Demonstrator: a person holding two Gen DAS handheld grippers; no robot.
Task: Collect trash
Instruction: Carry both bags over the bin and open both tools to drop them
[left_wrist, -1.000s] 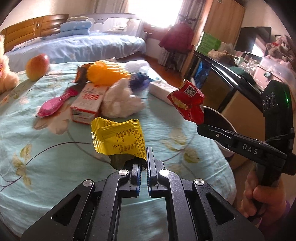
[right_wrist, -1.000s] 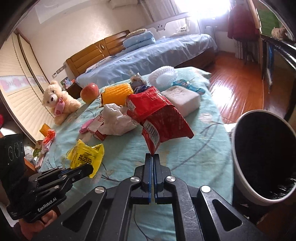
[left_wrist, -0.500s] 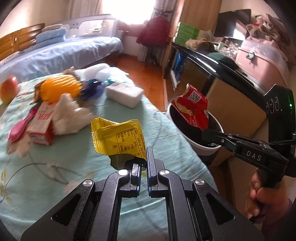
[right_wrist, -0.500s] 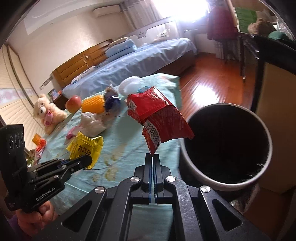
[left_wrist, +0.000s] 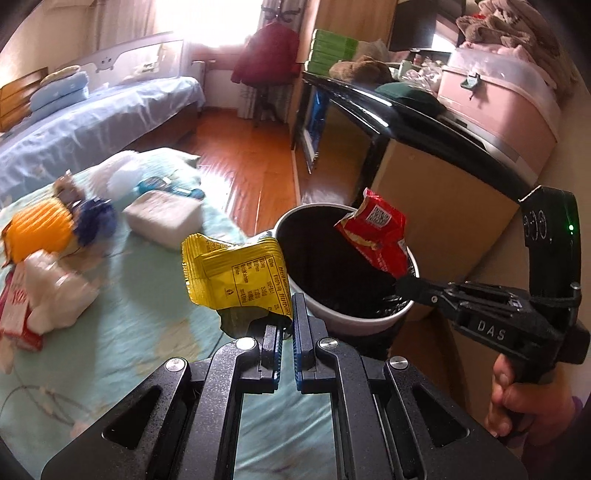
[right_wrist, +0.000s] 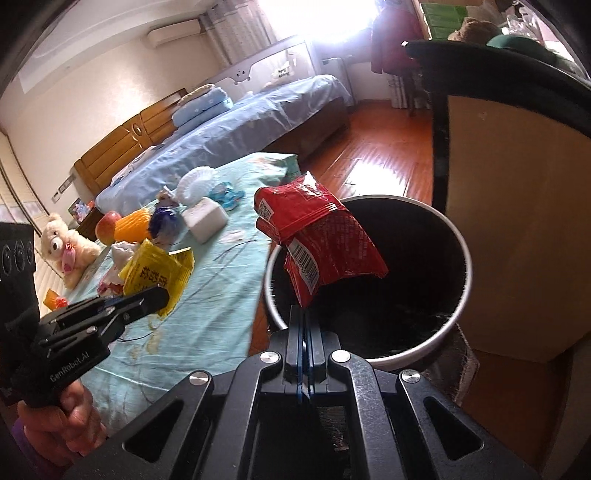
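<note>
Left tongs (left_wrist: 287, 323) clamped on a yellow snack wrapper (left_wrist: 236, 275), held over the tabletop (left_wrist: 129, 332) edge beside the waste bin (left_wrist: 369, 319); right tongs (right_wrist: 305, 325) clamped on a red snack wrapper (right_wrist: 325, 240), held above the bin's dark opening.

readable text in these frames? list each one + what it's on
"DAS": side of the right gripper.
"GenRobot.AI": side of the left gripper.
Yellow wrapper: printed table and characters, too small to read.
Red wrapper: barcode and QR code, print too small to read.
Red-and-white carton: blurred, unreadable.
</note>
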